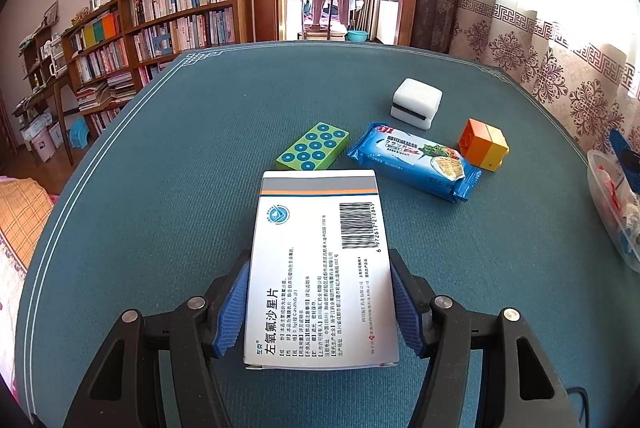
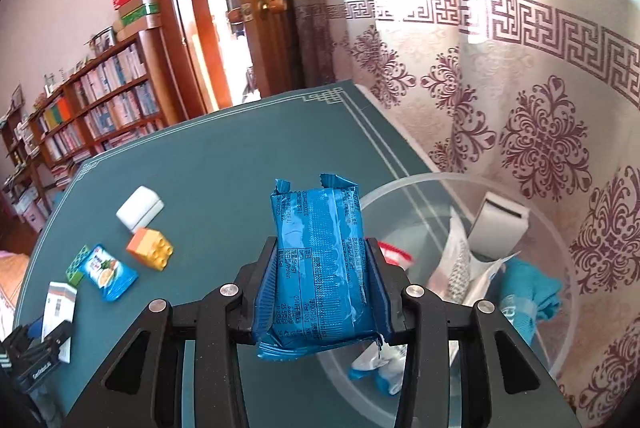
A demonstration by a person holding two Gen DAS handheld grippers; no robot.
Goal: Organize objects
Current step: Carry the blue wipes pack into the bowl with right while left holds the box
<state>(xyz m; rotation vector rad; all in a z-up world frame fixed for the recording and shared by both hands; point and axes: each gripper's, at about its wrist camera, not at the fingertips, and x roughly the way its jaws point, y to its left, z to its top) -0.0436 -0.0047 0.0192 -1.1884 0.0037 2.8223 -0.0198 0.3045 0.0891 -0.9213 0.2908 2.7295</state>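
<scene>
My left gripper (image 1: 320,292) is shut on a white medicine box (image 1: 320,268), held flat just above the green table (image 1: 160,208). Ahead of it lie a green dotted block (image 1: 313,147), a blue biscuit packet (image 1: 416,162), an orange-yellow block (image 1: 483,144) and a small white case (image 1: 417,103). My right gripper (image 2: 322,284) is shut on a blue snack packet (image 2: 320,268), held above the near left rim of a clear plastic bin (image 2: 560,228). The bin holds a white box (image 2: 498,228), packets and a blue cloth (image 2: 536,292).
The bin's edge shows at the right of the left wrist view (image 1: 608,204). A patterned curtain (image 2: 540,132) hangs behind the table's right edge. A bookshelf (image 1: 160,20) and an open door (image 2: 208,28) stand beyond the far edge. The right wrist view shows the left gripper (image 2: 36,356) at the lower left.
</scene>
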